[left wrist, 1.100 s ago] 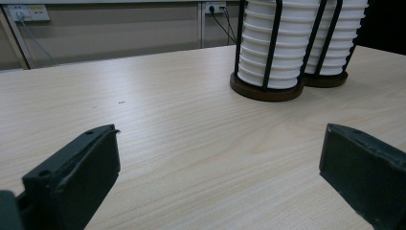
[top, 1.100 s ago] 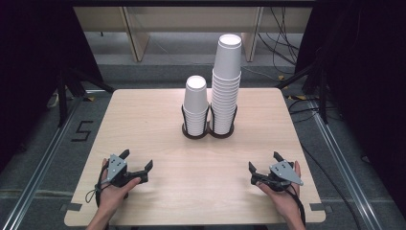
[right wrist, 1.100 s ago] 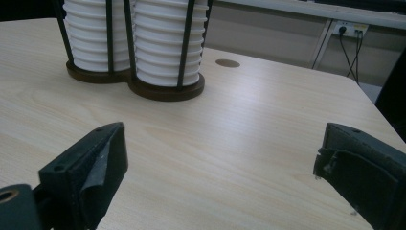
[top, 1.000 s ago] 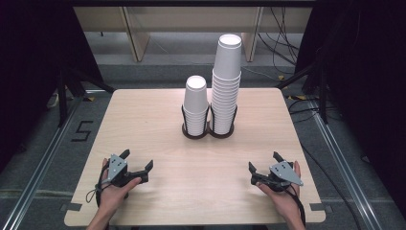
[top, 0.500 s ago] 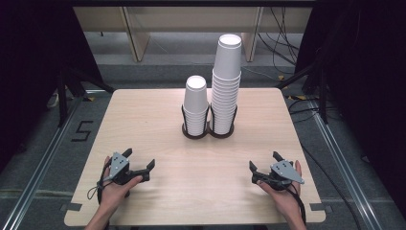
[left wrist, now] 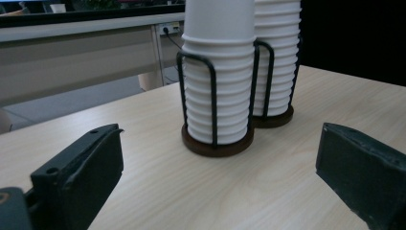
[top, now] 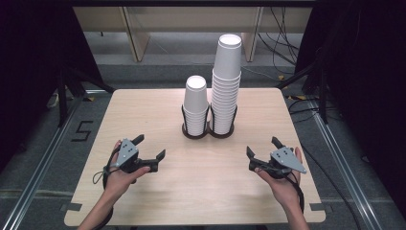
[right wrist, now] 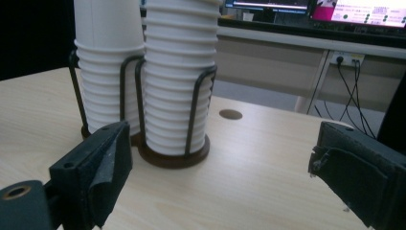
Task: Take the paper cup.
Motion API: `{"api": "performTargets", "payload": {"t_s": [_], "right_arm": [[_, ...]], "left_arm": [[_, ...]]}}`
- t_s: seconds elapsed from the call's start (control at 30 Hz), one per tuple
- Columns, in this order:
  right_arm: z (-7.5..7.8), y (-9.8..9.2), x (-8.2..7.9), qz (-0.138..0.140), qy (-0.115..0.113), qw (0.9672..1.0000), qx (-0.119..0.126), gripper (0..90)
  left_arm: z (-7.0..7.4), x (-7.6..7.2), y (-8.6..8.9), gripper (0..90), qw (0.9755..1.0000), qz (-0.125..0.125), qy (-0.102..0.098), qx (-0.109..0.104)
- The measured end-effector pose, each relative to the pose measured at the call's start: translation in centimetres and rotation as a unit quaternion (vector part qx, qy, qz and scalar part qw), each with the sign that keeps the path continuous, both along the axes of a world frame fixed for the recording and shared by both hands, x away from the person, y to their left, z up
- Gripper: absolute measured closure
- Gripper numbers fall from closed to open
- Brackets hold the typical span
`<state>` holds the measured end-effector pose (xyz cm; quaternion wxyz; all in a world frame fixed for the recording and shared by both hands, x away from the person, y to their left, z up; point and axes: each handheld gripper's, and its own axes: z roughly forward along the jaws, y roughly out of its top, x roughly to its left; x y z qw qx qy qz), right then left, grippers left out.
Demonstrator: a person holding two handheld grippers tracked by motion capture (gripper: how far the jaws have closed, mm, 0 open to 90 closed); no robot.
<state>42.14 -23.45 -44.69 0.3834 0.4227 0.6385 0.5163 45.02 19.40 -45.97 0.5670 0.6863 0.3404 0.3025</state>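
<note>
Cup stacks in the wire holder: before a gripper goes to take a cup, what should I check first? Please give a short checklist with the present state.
1. Left gripper jaws open, nothing between them: ok.
2. Right gripper jaws open, nothing between them: ok.
3. Short cup stack upright in its holder: ok.
4. Tall cup stack upright, not leaning: ok.
5. Table bare between the grippers and the stacks: ok.
6. Top cup loose enough to lift off alone: cannot tell.
</note>
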Motion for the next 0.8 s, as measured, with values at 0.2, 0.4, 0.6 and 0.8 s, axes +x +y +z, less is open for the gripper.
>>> {"api": "performTargets", "payload": {"t_s": [0.2, 0.4, 0.6, 0.8], "right_arm": [[1.5, 0.8, 0.8, 0.007, -0.011, 0.9999, -0.004, 6.9], [3.1, 1.3, 2.0, 0.017, -0.012, 0.9998, -0.006, 6.4], [5.1, 1.7, 3.6, 0.023, -0.021, 0.9993, -0.018, 6.3], [6.9, 2.2, 5.2, 0.029, -0.013, 0.9994, -0.01, 6.0]], "left_arm": [[2.7, 1.9, -2.3, 1.7, 0.999, -0.032, -0.031, 0.009], [6.4, 4.2, -4.6, 1.3, 0.9974, -0.057, -0.038, 0.026], [10.2, 6.8, -6.2, 0.5, 0.9955, -0.075, -0.033, 0.047], [12.8, 9.0, -7.7, 0.1, 0.993, -0.091, -0.025, 0.071]]}}
